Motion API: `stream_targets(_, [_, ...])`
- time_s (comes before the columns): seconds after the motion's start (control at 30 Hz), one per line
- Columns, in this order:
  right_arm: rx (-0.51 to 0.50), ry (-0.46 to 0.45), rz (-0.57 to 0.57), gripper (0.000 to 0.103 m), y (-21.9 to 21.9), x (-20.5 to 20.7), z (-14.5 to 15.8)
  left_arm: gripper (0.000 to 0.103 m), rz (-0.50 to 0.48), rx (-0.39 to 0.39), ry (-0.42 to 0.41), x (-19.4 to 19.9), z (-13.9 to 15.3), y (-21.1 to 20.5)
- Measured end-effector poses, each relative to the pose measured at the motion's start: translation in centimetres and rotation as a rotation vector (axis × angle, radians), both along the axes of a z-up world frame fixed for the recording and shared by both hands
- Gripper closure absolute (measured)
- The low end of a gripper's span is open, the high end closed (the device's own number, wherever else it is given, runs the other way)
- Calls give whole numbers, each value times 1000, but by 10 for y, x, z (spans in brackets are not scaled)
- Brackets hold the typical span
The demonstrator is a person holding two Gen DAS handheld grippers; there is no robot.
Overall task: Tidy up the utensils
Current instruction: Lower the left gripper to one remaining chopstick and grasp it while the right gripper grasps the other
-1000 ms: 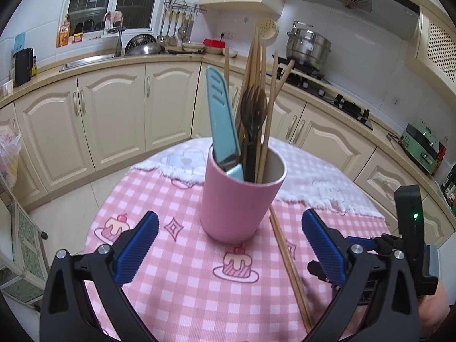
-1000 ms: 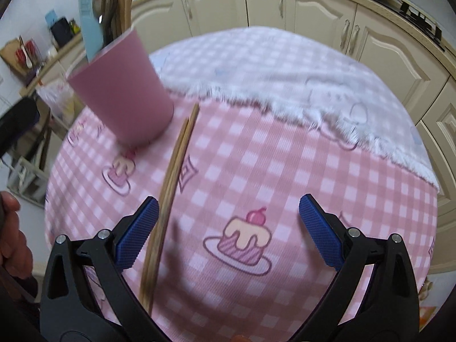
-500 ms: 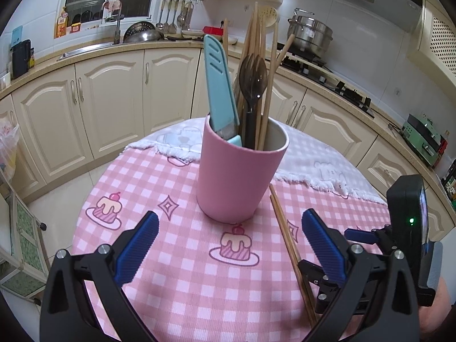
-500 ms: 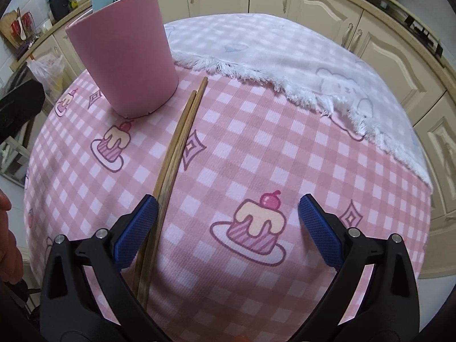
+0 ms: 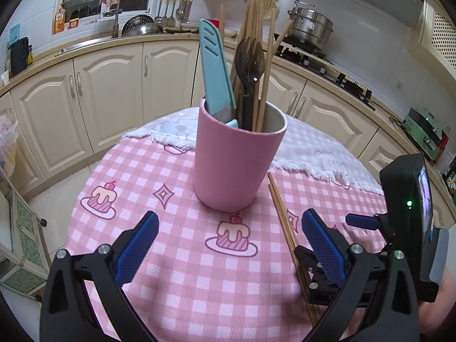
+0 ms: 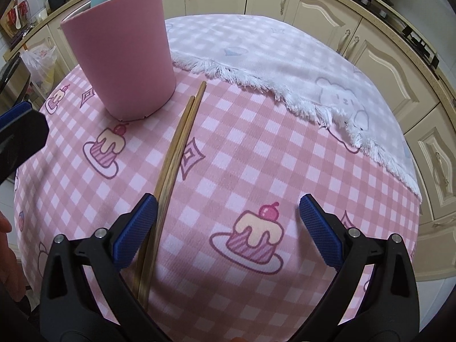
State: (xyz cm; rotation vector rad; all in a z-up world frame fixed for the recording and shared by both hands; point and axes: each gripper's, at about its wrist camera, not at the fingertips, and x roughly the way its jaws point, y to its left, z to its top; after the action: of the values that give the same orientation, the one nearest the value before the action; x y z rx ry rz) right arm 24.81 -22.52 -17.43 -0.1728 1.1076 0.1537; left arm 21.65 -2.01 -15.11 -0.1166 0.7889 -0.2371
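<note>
Chopsticks (image 6: pixel 176 145), a wooden pair lying side by side on the pink checked tablecloth (image 6: pixel 256 148), run from just right of the pink cup (image 6: pixel 125 57) in the upper left of my right wrist view down to the lower left, where they pass close beside the inner face of one blue pad of my right gripper (image 6: pixel 225 228). That gripper's jaws stand wide and hold nothing. In my left wrist view the same pair (image 5: pixel 285 222) slants down the right of centre, its lower end hidden behind the gear of the right gripper in the lower right corner. My left gripper (image 5: pixel 228 242) is spread wide too, empty, its pads low in the frame with the cup (image 5: pixel 236 165) upright at centre beyond them. Standing in the cup are a light blue sheathed knife (image 5: pixel 215 71), a dark spoon (image 5: pixel 250 65) and several more wooden sticks. A white fringed cloth (image 6: pixel 285 65) overlaps the far side of the table.
</note>
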Motion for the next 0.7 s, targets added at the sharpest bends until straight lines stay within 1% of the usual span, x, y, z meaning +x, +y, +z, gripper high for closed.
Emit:
stream_targets(0.2, [23,16,-3,6,-4,-4,-2,5,-3,0,11,0,-4,-1])
stream_targets(0.33, [22,6,-15,6,-3,4,-4,5,-7,-2,11,0,-3,-4])
stream_targets(0.4, [17,22,-12,6,0,9,-9,5,-8,0,9,0,-2,-5])
stream_targets(0.47, [7,6,-17,6,2,10,-8,5,-7,-2,8,0,-1,-5])
stream_targets(0.7, [28,15,-12,6,-14,1,-5,5,-32,14,44,4,-11,-12])
